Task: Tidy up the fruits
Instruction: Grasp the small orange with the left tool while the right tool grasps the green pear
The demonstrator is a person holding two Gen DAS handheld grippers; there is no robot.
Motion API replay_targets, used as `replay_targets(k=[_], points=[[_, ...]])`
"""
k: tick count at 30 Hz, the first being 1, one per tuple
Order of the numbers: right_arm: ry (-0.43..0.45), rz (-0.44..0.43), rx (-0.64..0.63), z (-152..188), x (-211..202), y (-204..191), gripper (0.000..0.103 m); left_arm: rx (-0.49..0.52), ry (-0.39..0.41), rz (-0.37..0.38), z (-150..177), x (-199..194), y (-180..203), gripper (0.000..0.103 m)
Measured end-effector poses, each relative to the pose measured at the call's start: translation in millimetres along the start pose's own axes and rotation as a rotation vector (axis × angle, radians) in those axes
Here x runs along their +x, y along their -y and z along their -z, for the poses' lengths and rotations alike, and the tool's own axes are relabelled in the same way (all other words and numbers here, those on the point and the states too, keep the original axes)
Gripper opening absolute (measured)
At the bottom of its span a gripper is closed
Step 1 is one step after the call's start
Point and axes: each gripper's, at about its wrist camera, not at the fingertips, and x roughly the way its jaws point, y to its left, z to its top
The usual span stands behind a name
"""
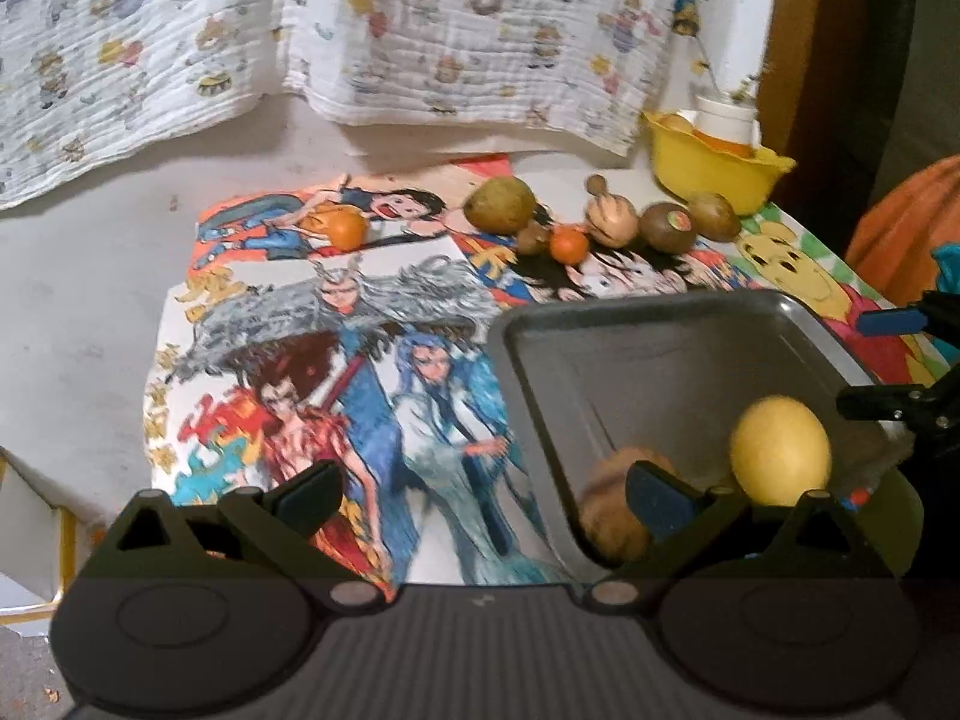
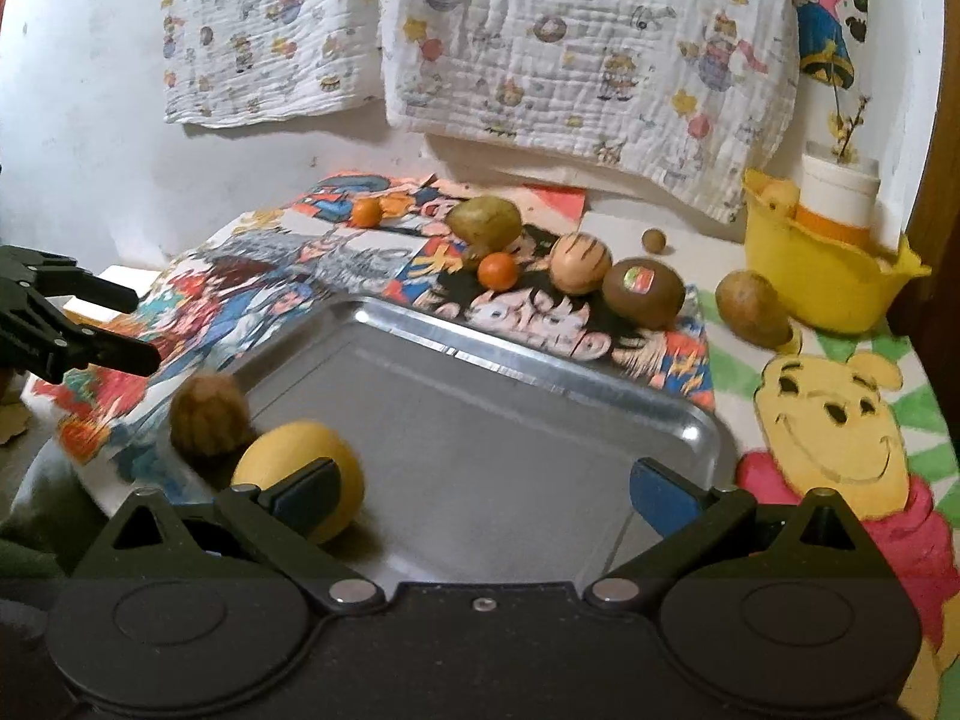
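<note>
The left gripper (image 1: 483, 501) stood wide open at the bottom of the left wrist view, its blue-padded fingers (image 1: 657, 495) spread far apart and holding nothing. Its right finger overlapped the near corner of the shallow silver metal tray (image 1: 660, 312), in front of a blurred brown ridged fruit (image 1: 612, 519); whether it touched the fruit could not be told.

The right gripper (image 2: 483, 495) was likewise wide open and empty at the bottom of the right wrist view, hovering over the near part of the tray (image 2: 540, 360). Its left finger lay in front of the smooth yellow lemon-shaped fruit (image 2: 300, 474), contact unclear.

Both fruits sat in the tray's lower-left part in the right wrist view, the brown one (image 2: 210, 417) just beside the yellow one. In the left wrist view the yellow fruit (image 1: 780, 450) lay at lower right.

Beyond the tray, on the cartoon-printed cloth (image 2: 252, 276) covering the tabletop, the remaining fruits lay in a loose row across the middle of the frame: a green-brown pear (image 2: 485, 221), a small orange tangerine (image 2: 498, 271), a striped tan gourd-like fruit (image 2: 581, 261), a stickered brown kiwi (image 2: 643, 293), another brown kiwi (image 2: 750, 306), and a second tangerine (image 2: 366, 212) farther left. A yellow plastic bowl (image 2: 822, 288) stood at the right.
</note>
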Motion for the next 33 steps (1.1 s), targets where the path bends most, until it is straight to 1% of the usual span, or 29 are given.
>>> replay_targets(k=[6, 9, 15, 23, 29, 33], points=[[0.001, 0.01, -0.081, -30, 18, -1, 0.102, -0.058, -0.01, -0.015, -24, 24, -18, 0.102], [0.006, -0.004, -0.114, -48, 31, -3, 0.102, -0.065, -0.015, -0.029, -37, 36, -25, 0.102], [0.016, -0.039, -0.158, -85, 65, -6, 0.102, -0.066, 0.001, -0.05, -67, 58, -38, 0.102], [0.038, -0.093, -0.181, -128, 113, -4, 0.102, -0.077, 0.032, -0.092, -98, 95, -50, 0.102], [0.059, -0.096, -0.183, -150, 155, 1, 0.102, -0.109, 0.048, -0.135, -115, 130, -65, 0.102], [0.053, -0.088, -0.158, -160, 184, 5, 0.102, -0.143, 0.057, -0.144, -122, 150, -80, 0.102]])
